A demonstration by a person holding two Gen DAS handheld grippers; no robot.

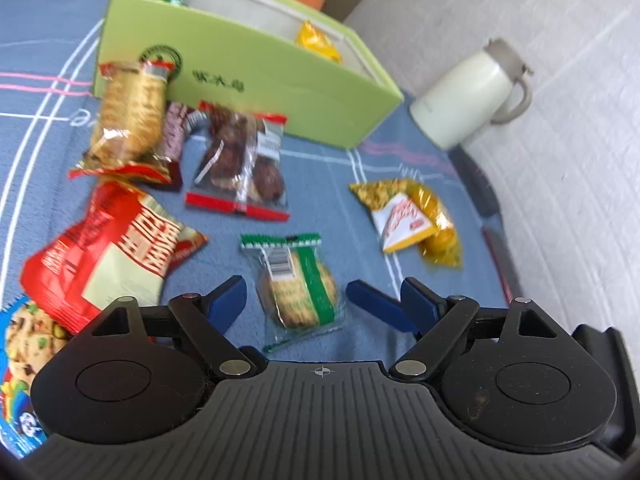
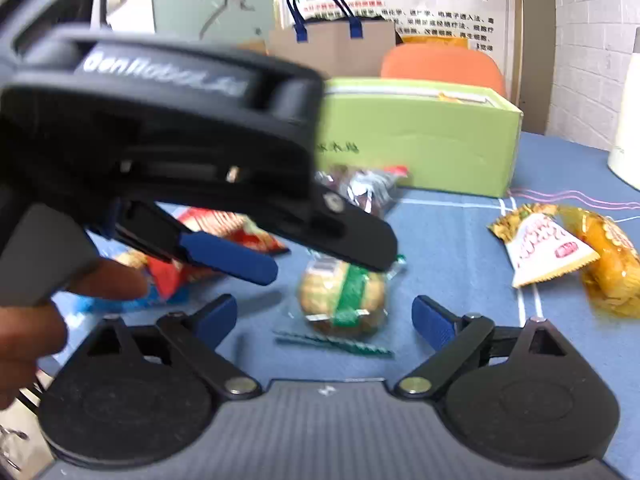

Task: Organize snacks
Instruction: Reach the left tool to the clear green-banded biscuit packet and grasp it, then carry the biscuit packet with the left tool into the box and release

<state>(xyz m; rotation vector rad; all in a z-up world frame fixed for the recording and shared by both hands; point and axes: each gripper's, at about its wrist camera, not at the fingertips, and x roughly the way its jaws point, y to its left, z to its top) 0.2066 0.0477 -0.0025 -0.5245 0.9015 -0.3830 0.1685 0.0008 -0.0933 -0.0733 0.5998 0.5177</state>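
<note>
The left claw (image 1: 294, 300) stands open, its blue pads astride the clear-wrapped round biscuit with a green band (image 1: 298, 286), not pressing it. The open, empty right claw (image 2: 324, 314) faces the same packet from just short of it, so the left is nearer. The packet lies flat on the blue checked counter (image 1: 328, 168), long axis running from the claw toward the open green cardboard box (image 1: 256, 76), its crimped barcode end pointing boxward.

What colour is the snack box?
Light green box, pale inside; clearest in the left wrist view.

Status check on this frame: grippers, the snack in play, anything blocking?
Left gripper open, straddling green-striped cookie pack, pads clear. Right gripper open, empty, aimed at same pack. Green box behind; loose snacks beside, none blocking.
</note>
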